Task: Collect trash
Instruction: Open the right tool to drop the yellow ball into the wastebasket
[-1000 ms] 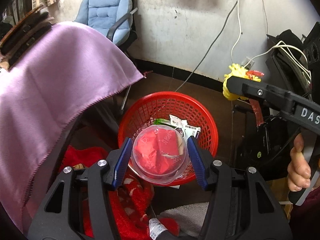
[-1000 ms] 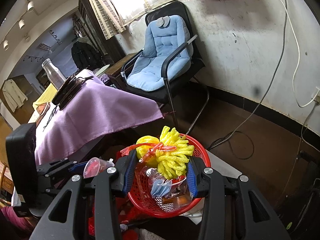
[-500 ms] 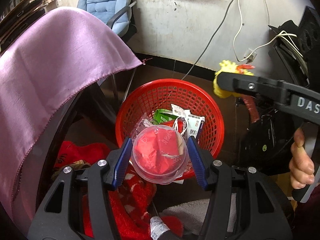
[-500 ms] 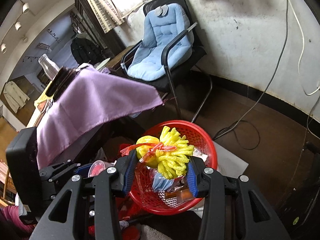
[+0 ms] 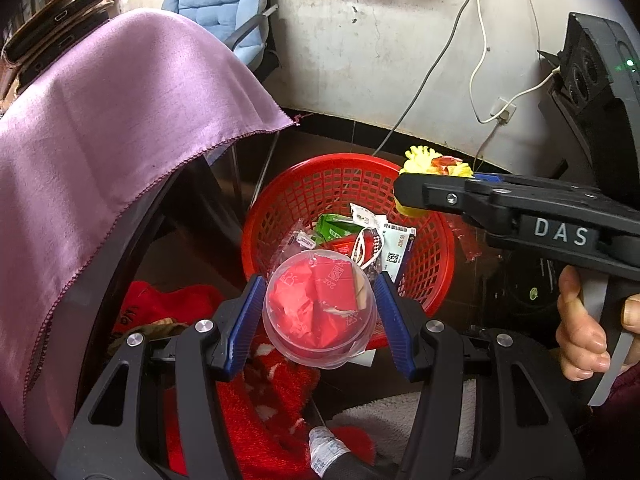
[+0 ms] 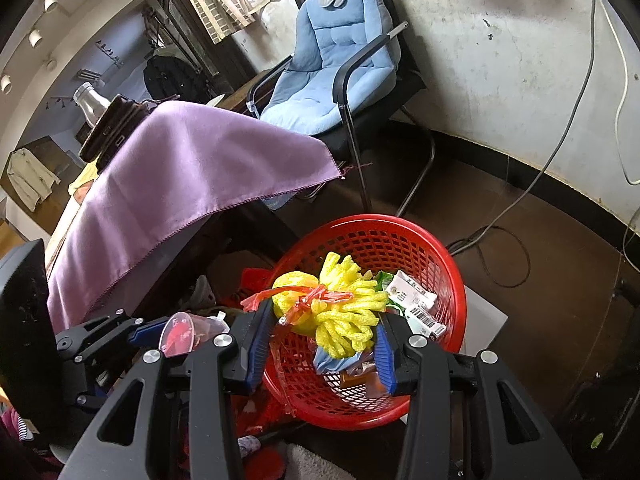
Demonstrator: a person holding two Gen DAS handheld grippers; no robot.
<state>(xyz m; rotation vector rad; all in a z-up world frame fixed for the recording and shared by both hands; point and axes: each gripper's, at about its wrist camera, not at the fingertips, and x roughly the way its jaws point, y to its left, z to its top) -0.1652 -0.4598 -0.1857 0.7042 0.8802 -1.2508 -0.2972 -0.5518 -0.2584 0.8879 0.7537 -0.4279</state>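
Scuffed white wall (image 6: 500, 40) and dark brown floor back there, with a red mesh basket (image 5: 320, 184) on the floor below the corner of a purple cloth (image 5: 120, 128), already holding wrappers and cartons. Left gripper (image 5: 320, 316) has its blue pads clamped on a clear plastic cup (image 5: 320, 312) stuffed with red paper, hanging over the basket's near rim. Right gripper (image 6: 320, 340) is pinched on a yellow foam net bundle (image 6: 340, 308) tied with red plastic, held right above the basket's inside.
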